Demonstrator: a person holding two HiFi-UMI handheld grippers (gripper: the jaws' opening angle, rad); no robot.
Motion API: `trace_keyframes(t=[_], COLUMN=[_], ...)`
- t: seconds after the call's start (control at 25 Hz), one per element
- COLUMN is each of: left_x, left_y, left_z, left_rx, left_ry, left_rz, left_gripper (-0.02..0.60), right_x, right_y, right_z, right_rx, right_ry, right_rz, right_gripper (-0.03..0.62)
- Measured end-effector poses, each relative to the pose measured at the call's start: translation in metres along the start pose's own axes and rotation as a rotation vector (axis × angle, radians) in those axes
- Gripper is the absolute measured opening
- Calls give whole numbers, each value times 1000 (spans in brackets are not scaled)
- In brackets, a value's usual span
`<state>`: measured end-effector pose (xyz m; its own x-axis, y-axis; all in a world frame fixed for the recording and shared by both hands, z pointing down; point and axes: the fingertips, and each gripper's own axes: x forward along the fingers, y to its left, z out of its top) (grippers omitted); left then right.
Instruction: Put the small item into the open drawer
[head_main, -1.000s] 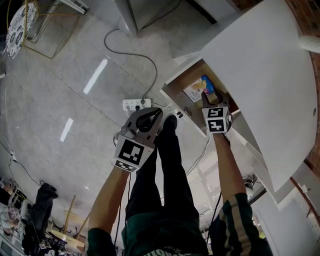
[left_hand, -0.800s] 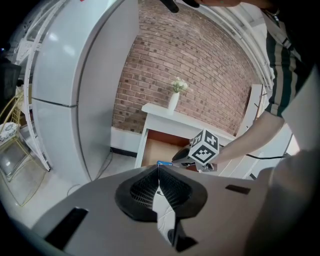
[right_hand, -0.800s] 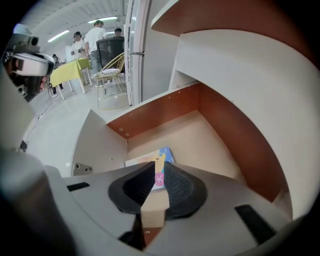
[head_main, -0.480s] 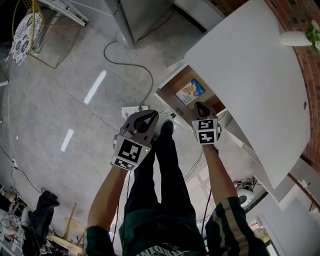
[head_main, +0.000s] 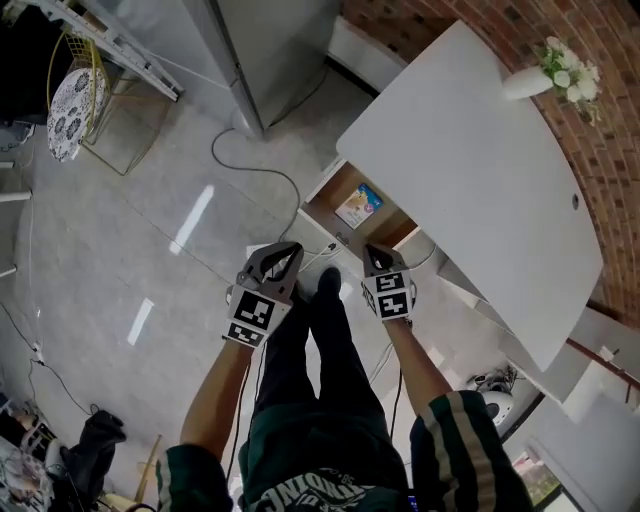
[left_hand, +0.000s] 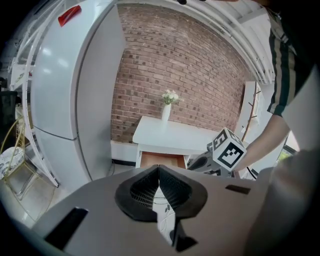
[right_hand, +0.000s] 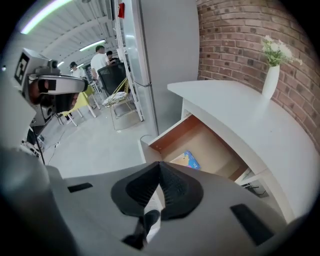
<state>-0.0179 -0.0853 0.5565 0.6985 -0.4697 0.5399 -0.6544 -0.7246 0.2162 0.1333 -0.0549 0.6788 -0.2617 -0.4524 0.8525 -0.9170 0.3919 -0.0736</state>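
The right gripper (right_hand: 160, 169) is showing its two jaws pressed together with nothing caught between them, and it is hovering clear of the furniture, pointing steeply down at the floor (head_main: 150, 200). The left gripper (left_hand: 159, 172) is likewise showing its jaws meeting at the tips, empty. In the head view it is hanging just beside the right one, at about nine o'clock of it, with the person's legs below both. From the right gripper, the drawer (head_main: 330, 195) is standing open at about eleven o'clock in the head view, sticking out from under the white table (head_main: 470, 170). The small item (head_main: 358, 205), a flat colourful packet, is lying on the drawer's wooden bottom near its middle, touched by neither gripper. Further out, a vase (head_main: 525, 82) of flowers is standing at the table's far end, at about one o'clock, against the brick wall (head_main: 440, 25). Judging by this, the placing itself is looking finished: the item is sitting inside and both grippers are standing off empty. The next move is probably calling only for staying clear of the drawer. If the drawer were to be shut, that would be calling for a closed gripper against its front and a gentle, straight push towards the table.
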Motion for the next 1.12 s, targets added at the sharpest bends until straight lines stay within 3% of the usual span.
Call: trace_keyframes(t=[0.32, 0.6, 1.12], left_x=[-35, -60, -114], left_y=[-21, -14, -13], left_z=[42, 101, 217], left_rx=[60, 92, 256], left_ry=[-24, -122, -314], left_rz=[0, 50, 97], left_gripper=[15, 15, 15], right_x=[-77, -141, -264], right_y=[20, 7, 12], right_z=[17, 91, 220], right_rx=[83, 86, -8], right_ry=[-100, -304, -638], right_rz=[38, -6, -31], right_gripper=[25, 25, 25])
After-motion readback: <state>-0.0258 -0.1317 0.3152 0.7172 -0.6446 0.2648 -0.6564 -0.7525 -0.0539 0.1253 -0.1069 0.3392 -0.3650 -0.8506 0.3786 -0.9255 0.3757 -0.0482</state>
